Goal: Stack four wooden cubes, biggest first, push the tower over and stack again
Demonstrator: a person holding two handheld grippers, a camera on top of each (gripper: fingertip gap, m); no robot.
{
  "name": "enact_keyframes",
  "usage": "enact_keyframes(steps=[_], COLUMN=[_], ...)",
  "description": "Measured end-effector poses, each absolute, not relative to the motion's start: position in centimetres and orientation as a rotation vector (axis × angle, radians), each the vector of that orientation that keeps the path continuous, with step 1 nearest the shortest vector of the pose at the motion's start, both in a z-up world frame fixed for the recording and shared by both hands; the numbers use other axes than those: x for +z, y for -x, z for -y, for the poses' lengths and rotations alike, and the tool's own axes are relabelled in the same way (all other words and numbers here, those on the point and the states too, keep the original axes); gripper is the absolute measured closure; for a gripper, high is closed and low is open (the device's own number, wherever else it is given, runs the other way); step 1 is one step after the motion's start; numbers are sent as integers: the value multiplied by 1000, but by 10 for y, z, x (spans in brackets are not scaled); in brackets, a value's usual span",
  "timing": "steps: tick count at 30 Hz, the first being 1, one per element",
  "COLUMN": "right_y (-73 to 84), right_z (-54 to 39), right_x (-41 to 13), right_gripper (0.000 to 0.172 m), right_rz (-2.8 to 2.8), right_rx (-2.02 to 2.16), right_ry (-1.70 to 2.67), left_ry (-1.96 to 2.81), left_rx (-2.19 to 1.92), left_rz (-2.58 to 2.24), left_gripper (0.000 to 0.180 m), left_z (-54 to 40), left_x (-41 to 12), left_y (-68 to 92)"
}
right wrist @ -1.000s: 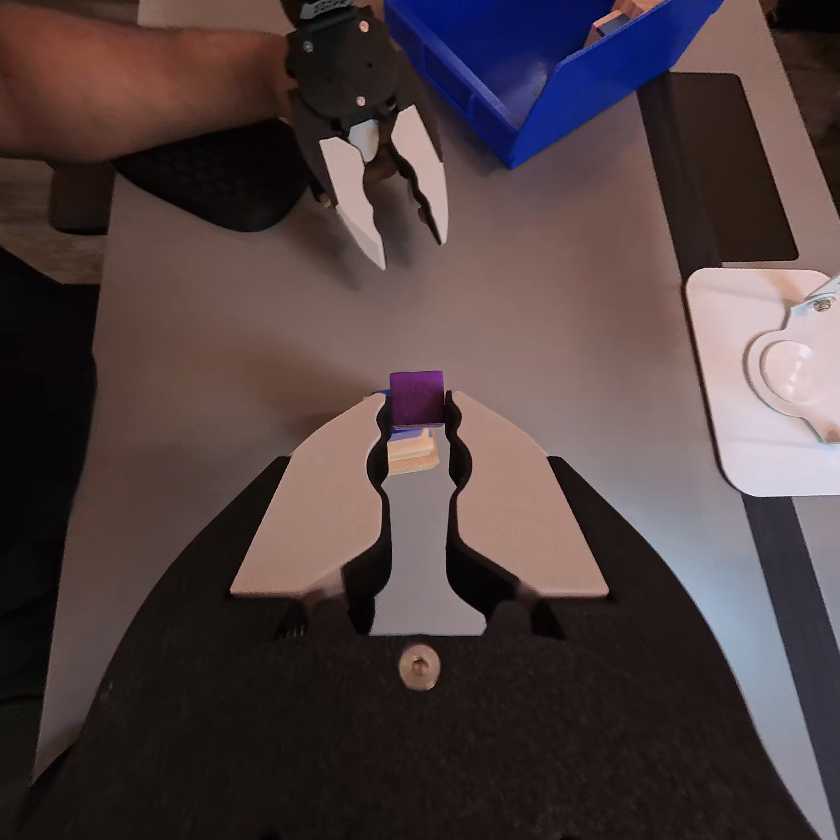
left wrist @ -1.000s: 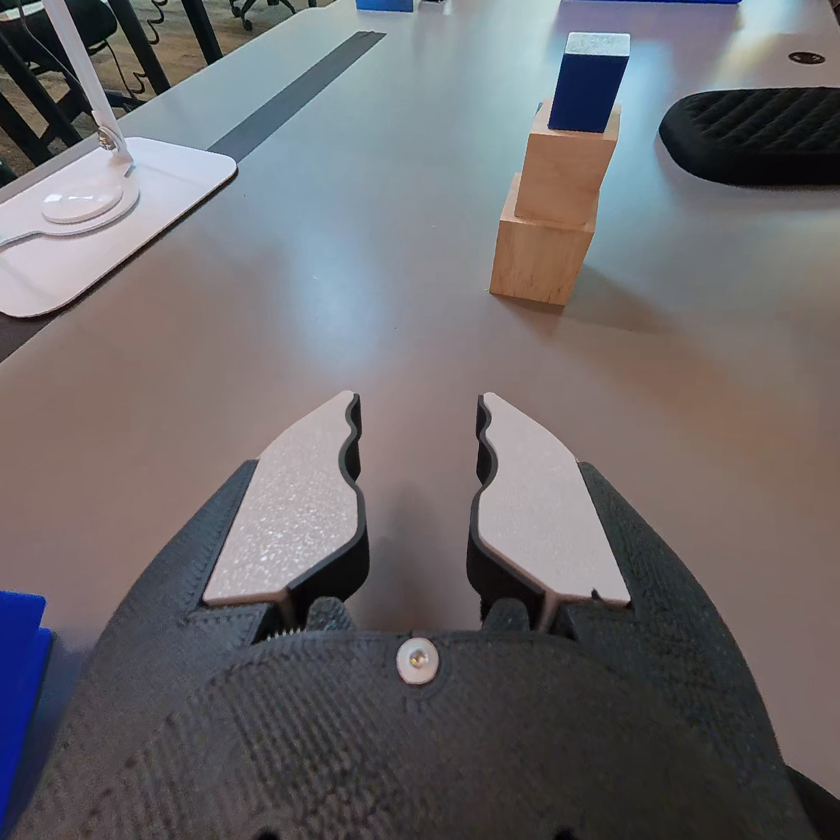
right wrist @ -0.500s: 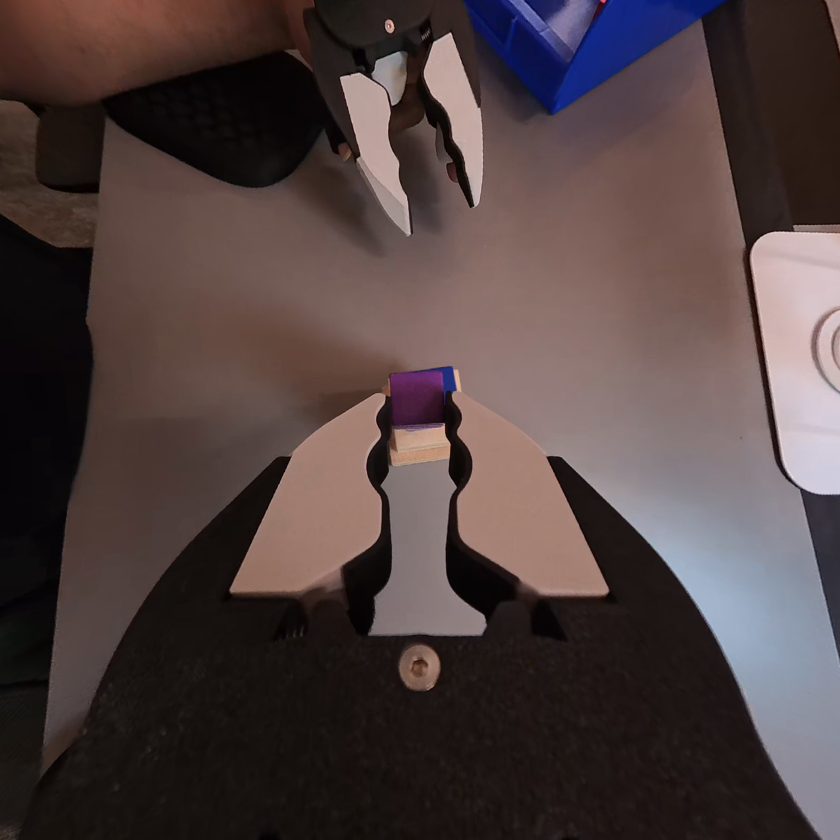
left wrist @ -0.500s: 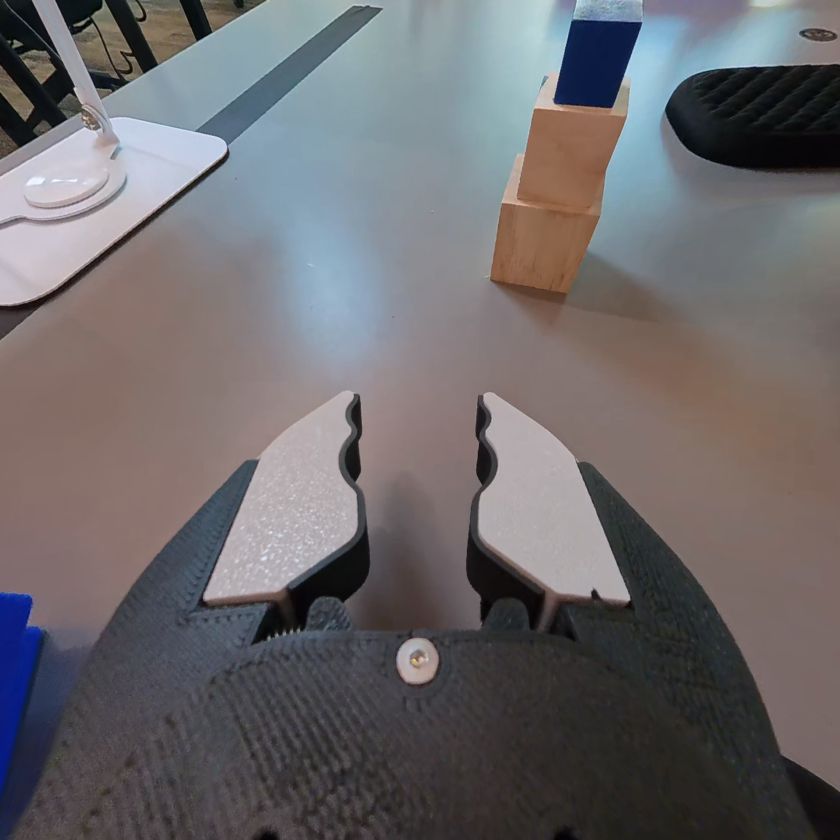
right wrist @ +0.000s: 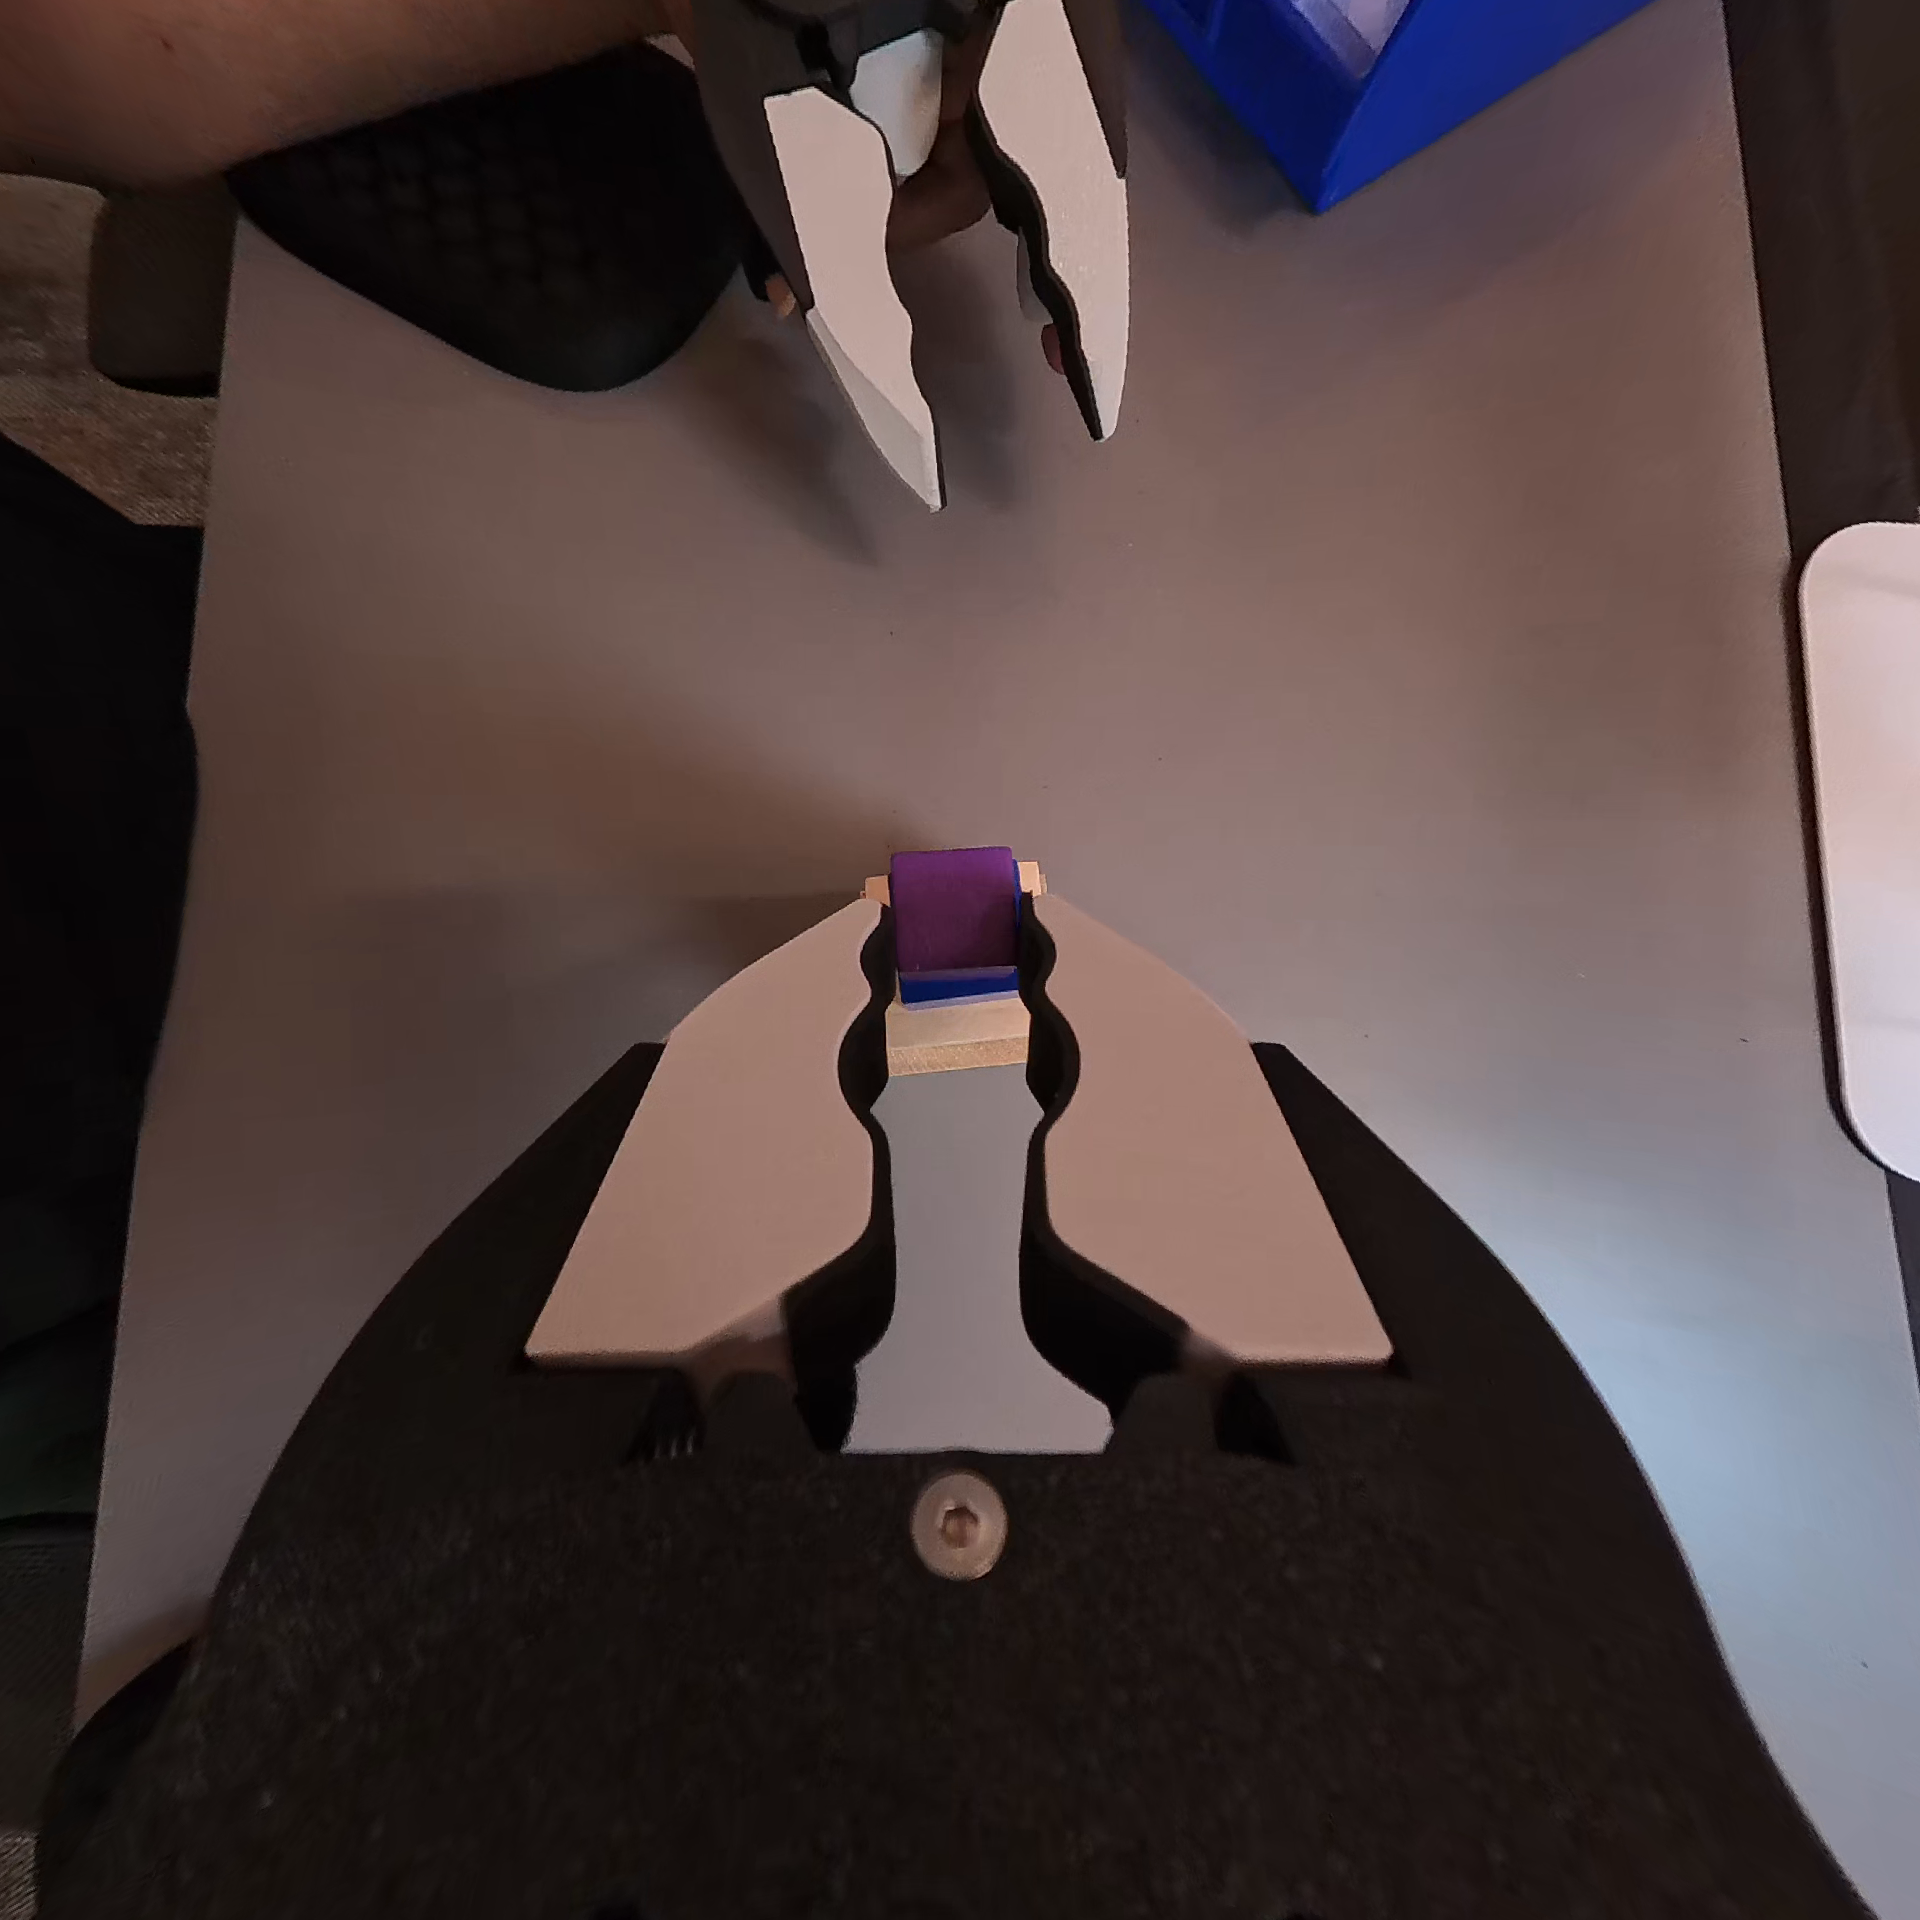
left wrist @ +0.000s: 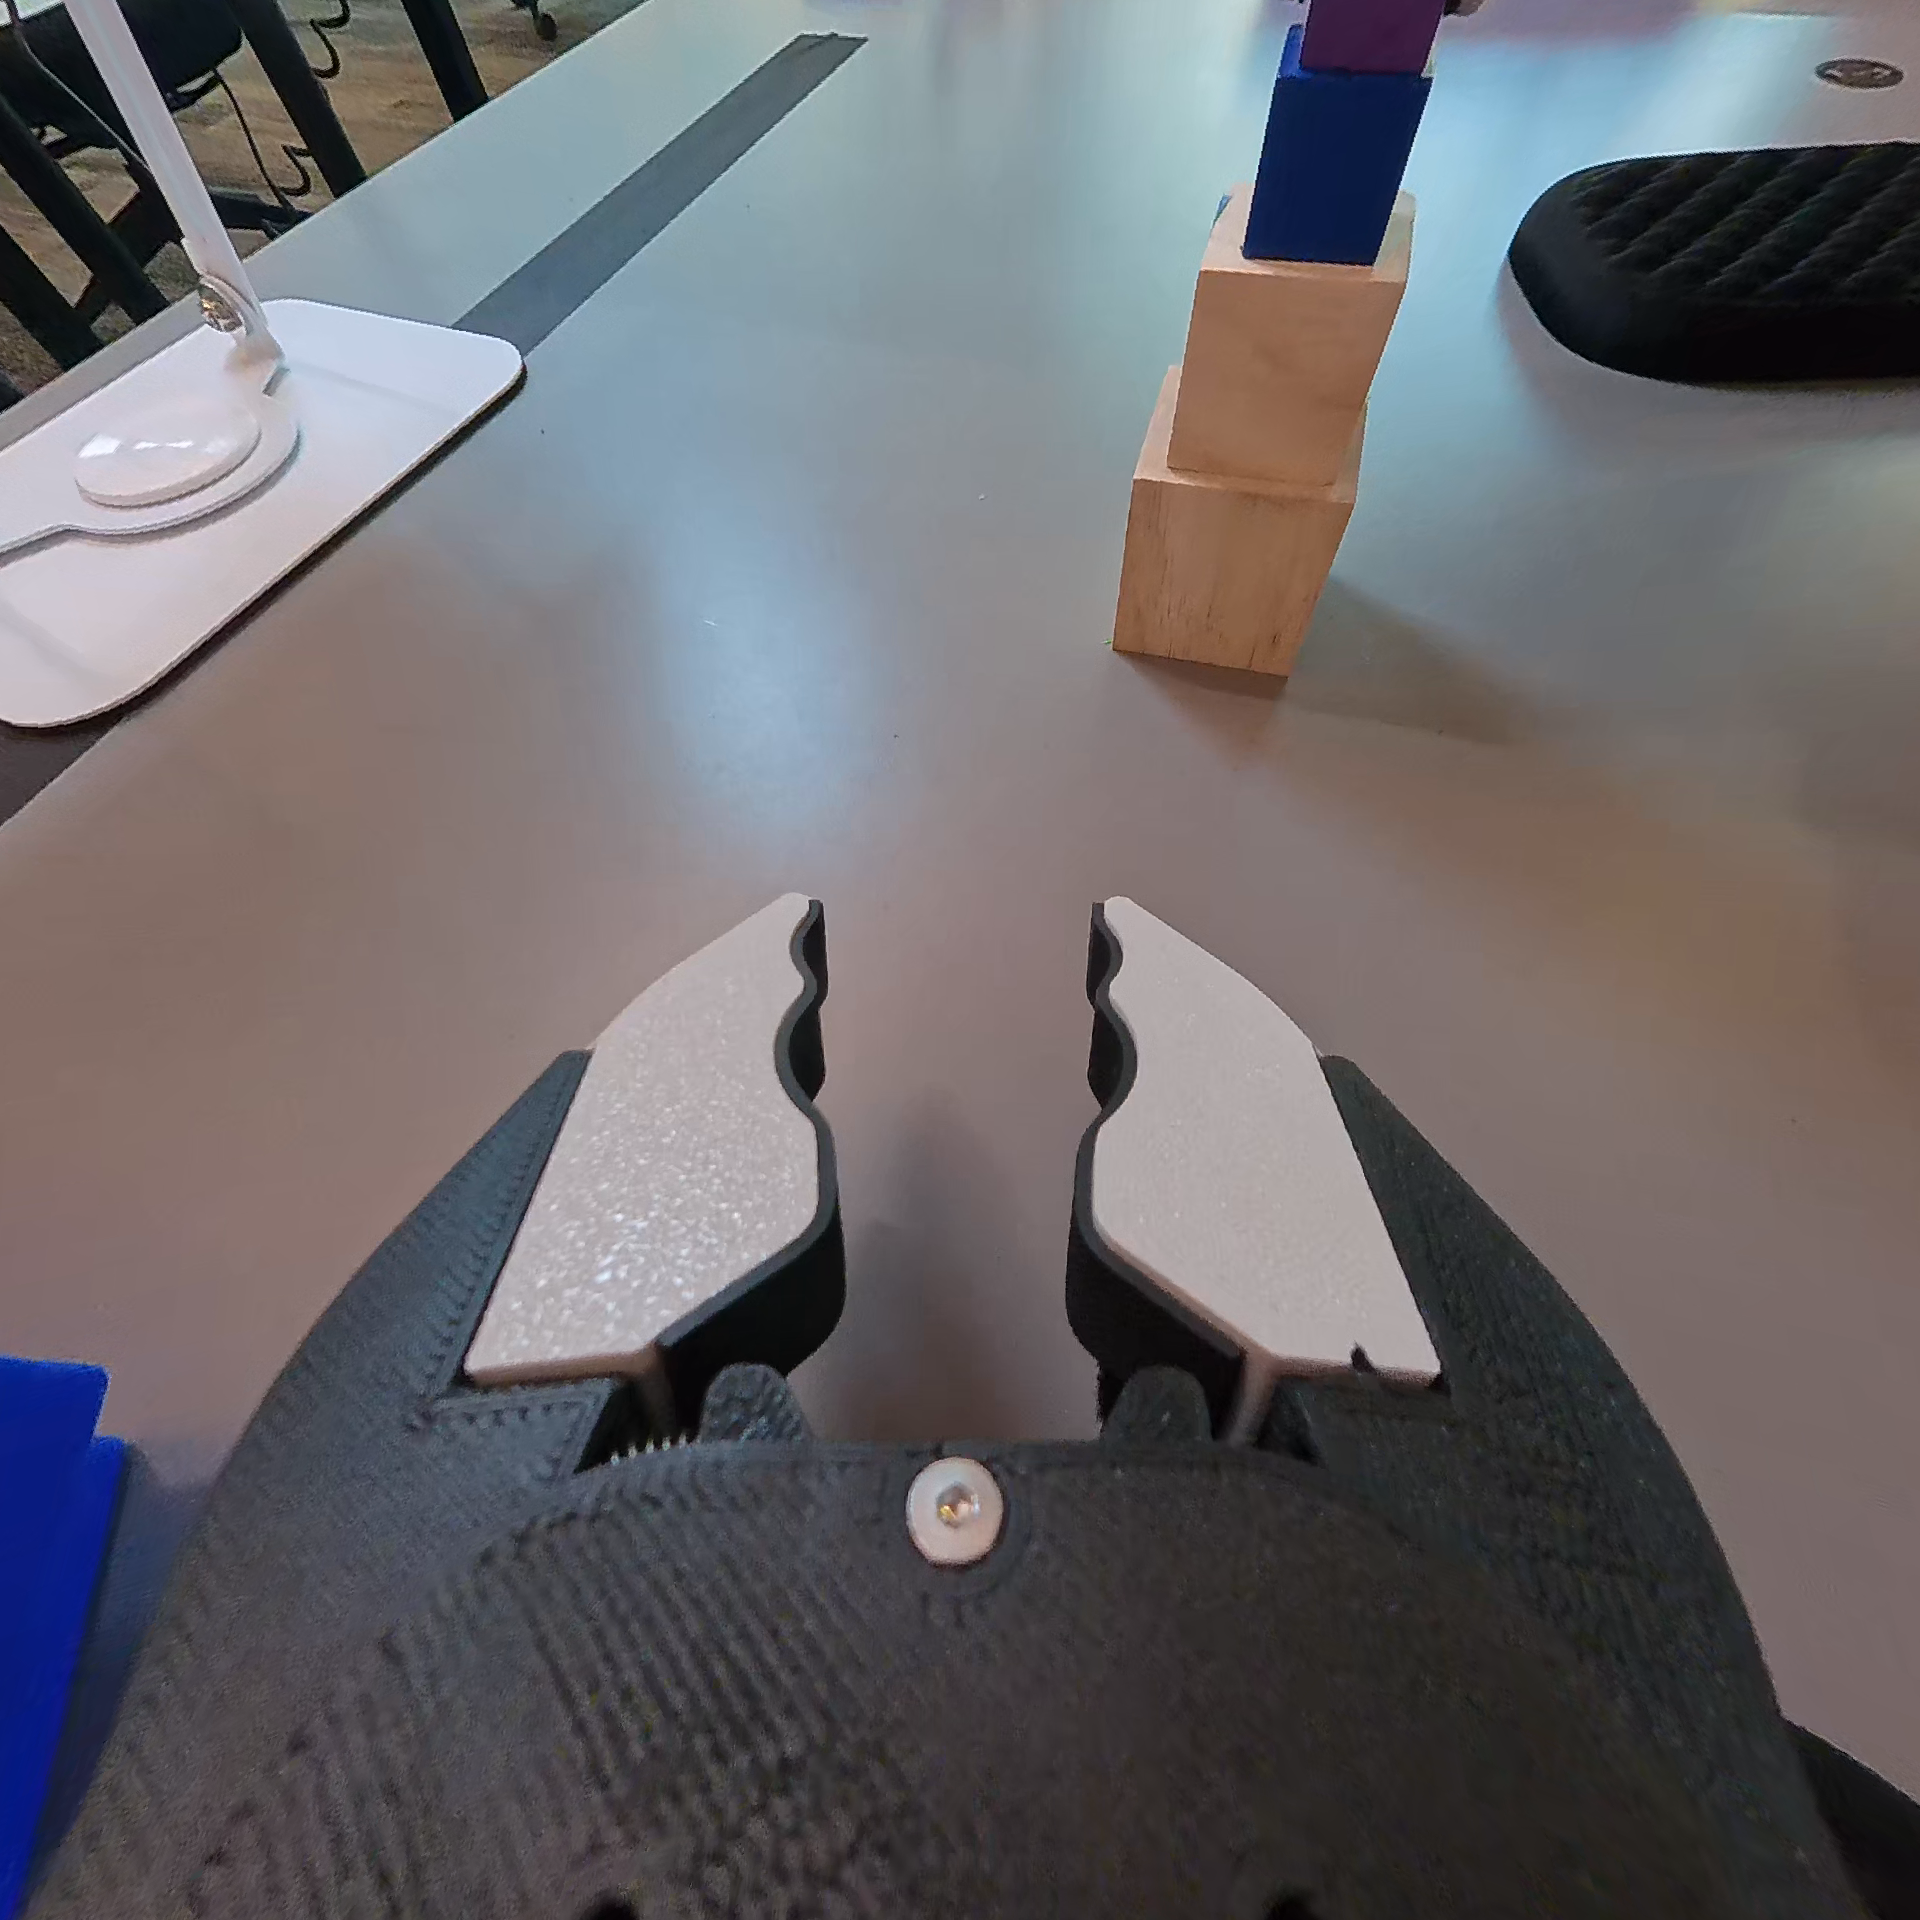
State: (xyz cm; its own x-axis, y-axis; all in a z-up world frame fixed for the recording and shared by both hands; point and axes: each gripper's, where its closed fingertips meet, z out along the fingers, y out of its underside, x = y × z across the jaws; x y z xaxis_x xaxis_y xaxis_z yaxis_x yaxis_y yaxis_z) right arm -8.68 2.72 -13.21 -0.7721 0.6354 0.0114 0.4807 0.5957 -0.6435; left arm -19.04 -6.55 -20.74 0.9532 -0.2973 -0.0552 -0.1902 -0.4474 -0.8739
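A tower stands on the grey table (left wrist: pixel 727 623): a large plain wooden cube (left wrist: pixel 1231 566), a smaller plain cube (left wrist: pixel 1288 364) and a blue cube (left wrist: pixel 1335 166). A small purple cube (left wrist: pixel 1366 36) sits on top of the blue one. My right gripper (right wrist: pixel 954 914) points straight down and is shut on the purple cube (right wrist: pixel 951 904), both pads against its sides, with the blue cube (right wrist: pixel 956 987) and plain cubes (right wrist: pixel 956 1044) directly beneath. My left gripper (left wrist: pixel 956 925) is open and empty, low over the table, short of the tower; it also shows in the right wrist view (right wrist: pixel 1013 457).
A white lamp base (left wrist: pixel 208 488) lies at the left, a black padded rest (left wrist: pixel 1745 260) at the right. A blue bin (right wrist: pixel 1434 83) stands beyond the left gripper. A dark strip (left wrist: pixel 665 177) runs along the table. A person's forearm (right wrist: pixel 312 83) holds the left gripper. There is about 15 cm between the tips of the two grippers. The white lamp base (left wrist: pixel 208 488) lies around 30 cm away from my left fingertips.
My right gripper has lowered the purple cube onto the blue cube, still holding it. My left gripper has drawn back slightly from the tower, still open.
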Motion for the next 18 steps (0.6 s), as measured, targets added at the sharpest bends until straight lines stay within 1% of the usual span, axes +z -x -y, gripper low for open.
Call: enact_keyframes(steps=[18], right_y=[87], right_z=[-29], right_x=[-136], right_gripper=[148], right_rz=[2614], right_rx=[912], right_ry=[856], left_ry=[2058], left_rx=[-130], left_rz=[-347], left_gripper=[132], left_z=[66], left_x=[-210], left_y=[190])
